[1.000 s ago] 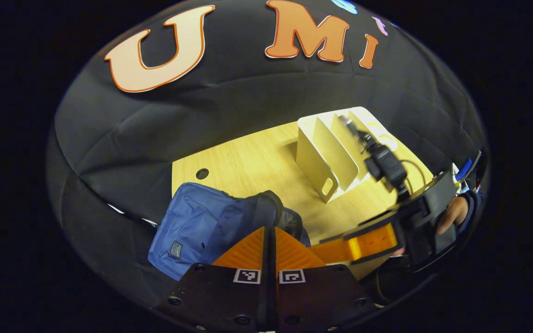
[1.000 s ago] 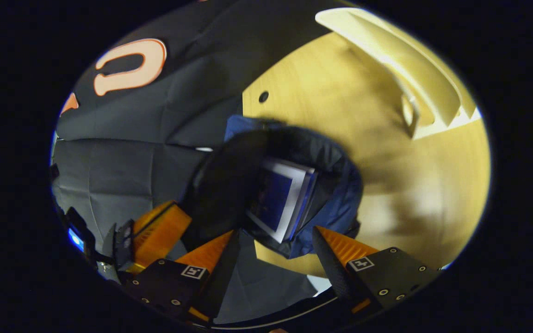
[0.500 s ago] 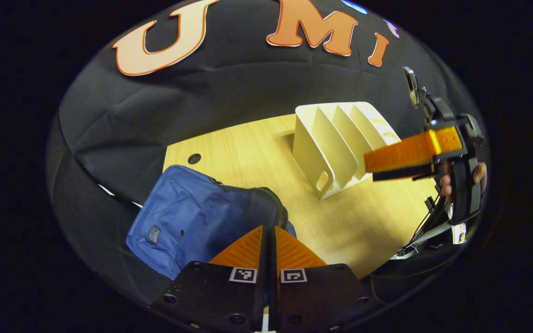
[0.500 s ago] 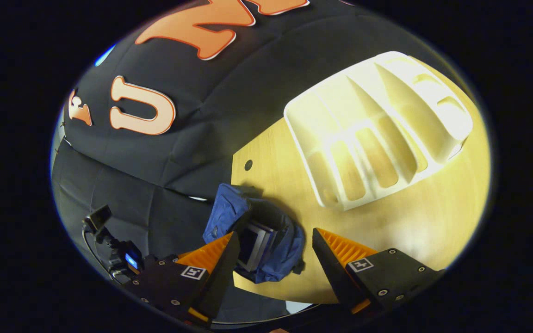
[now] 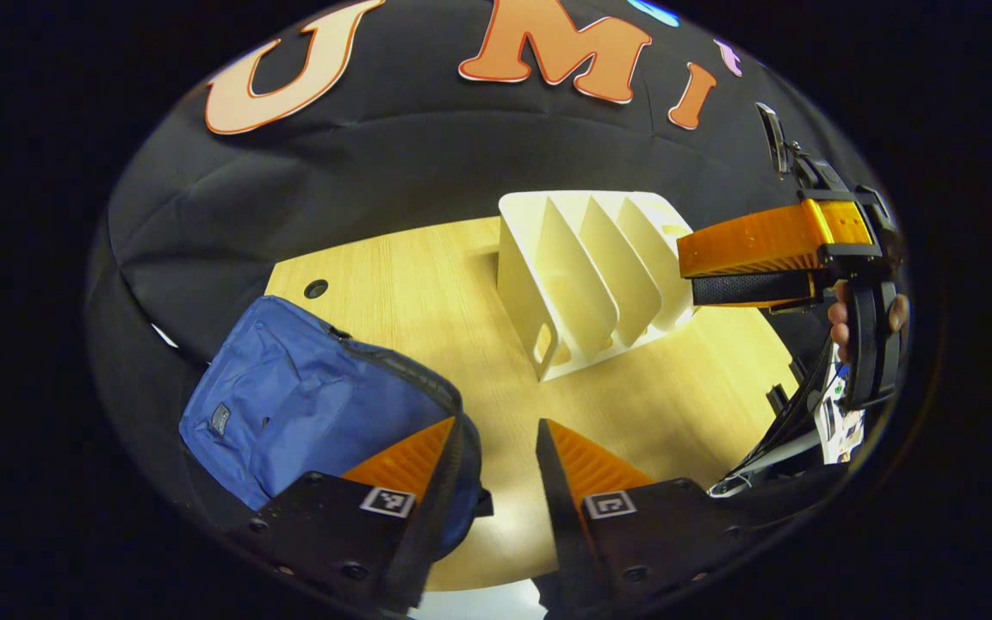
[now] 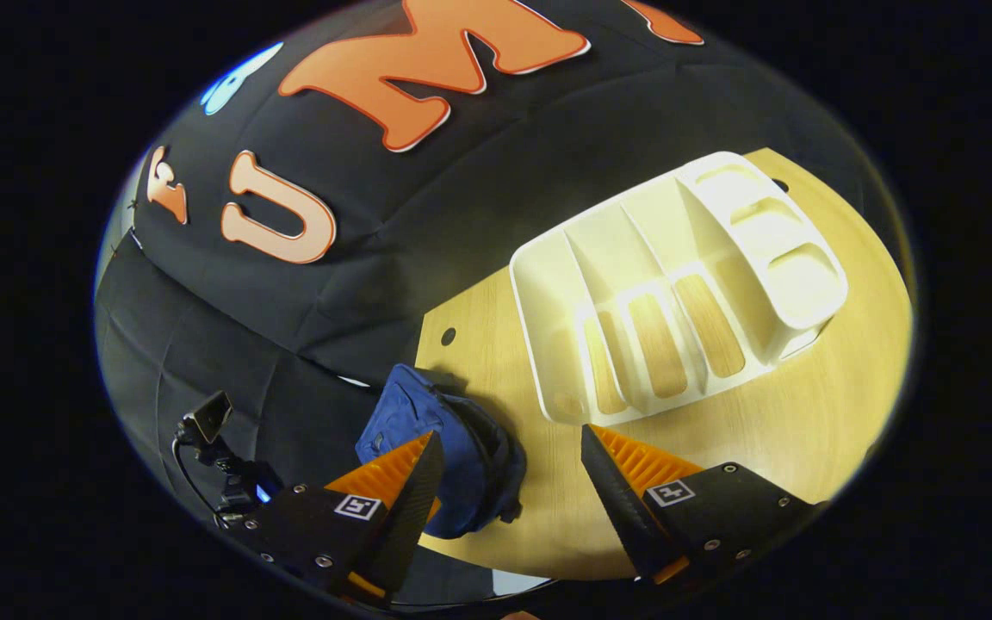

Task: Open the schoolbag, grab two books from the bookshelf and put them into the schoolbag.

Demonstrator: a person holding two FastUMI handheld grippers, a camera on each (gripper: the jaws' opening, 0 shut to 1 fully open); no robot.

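Note:
The blue schoolbag (image 5: 289, 405) lies at the table's left corner, its dark mouth edge beside my left gripper's left finger. My left gripper (image 5: 496, 452) stands open just above the bag's mouth, with nothing between its fingers. The white bookshelf (image 5: 591, 267) stands mid-table with empty slots. My right gripper (image 5: 690, 277) hovers at the right, in front of the shelf, held by a hand (image 5: 840, 320). In the right gripper view the right gripper (image 6: 509, 461) is open high above the table, with the schoolbag (image 6: 414, 418) below its left finger and the bookshelf (image 6: 677, 293) beyond. No book is visible; the bag's inside is dark.
The wooden table (image 5: 427, 284) has a round cable hole (image 5: 316, 288) near its back left corner, behind the bag. Bare tabletop (image 6: 806, 413) lies between bag and shelf and in front of the shelf. Cables (image 5: 793, 413) hang at the right.
My left gripper has opened and let go of the bag's mouth edge. My right gripper has lifted up and away from the bag, where books showed inside a second ago.

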